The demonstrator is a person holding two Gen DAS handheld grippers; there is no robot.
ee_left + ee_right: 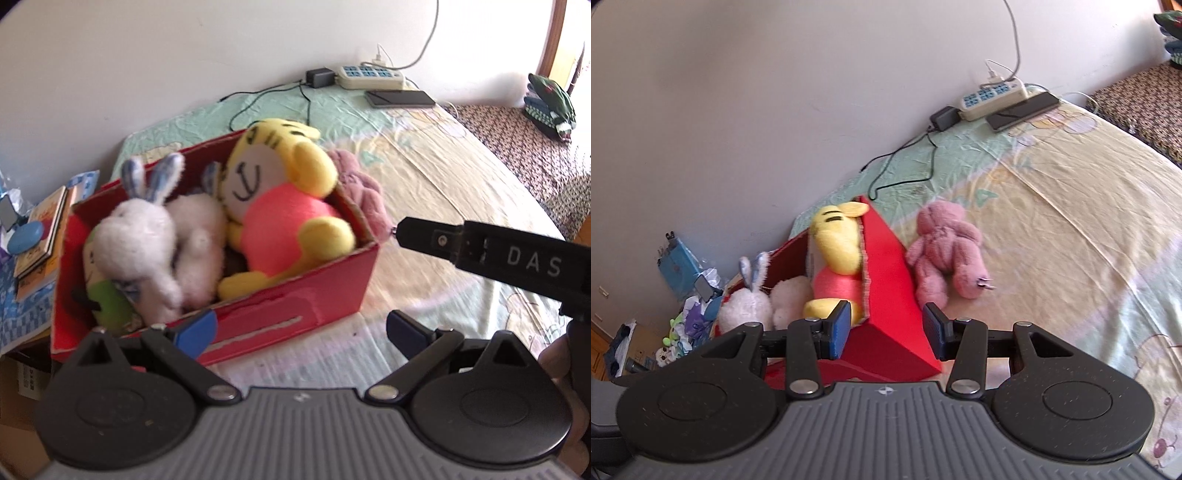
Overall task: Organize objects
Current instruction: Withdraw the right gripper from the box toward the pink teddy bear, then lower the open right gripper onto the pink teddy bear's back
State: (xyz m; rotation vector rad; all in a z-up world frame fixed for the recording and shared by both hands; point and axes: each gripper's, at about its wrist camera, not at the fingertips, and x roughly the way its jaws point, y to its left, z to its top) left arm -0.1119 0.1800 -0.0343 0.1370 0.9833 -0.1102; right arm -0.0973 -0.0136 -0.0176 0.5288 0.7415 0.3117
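Note:
A red cardboard box (295, 295) sits on the bed and holds a yellow tiger plush in a pink shirt (280, 206), a white rabbit plush (147, 236) and a green toy (107, 306). A pink plush (945, 254) lies on the sheet just right of the box; its top shows behind the box in the left wrist view (358, 181). My left gripper (299, 332) is open and empty at the box's near wall. My right gripper (886, 332) is open and empty, astride the box's near right corner (894, 325); its body shows in the left wrist view (480, 247).
A power strip (369, 75), charger (319, 77) with black cables, and a dark phone (400, 98) lie by the wall. Books (40, 236) and clutter sit left of the bed. Folded dark clothes (550, 105) lie at far right. The patterned sheet (443, 170) spreads to the right.

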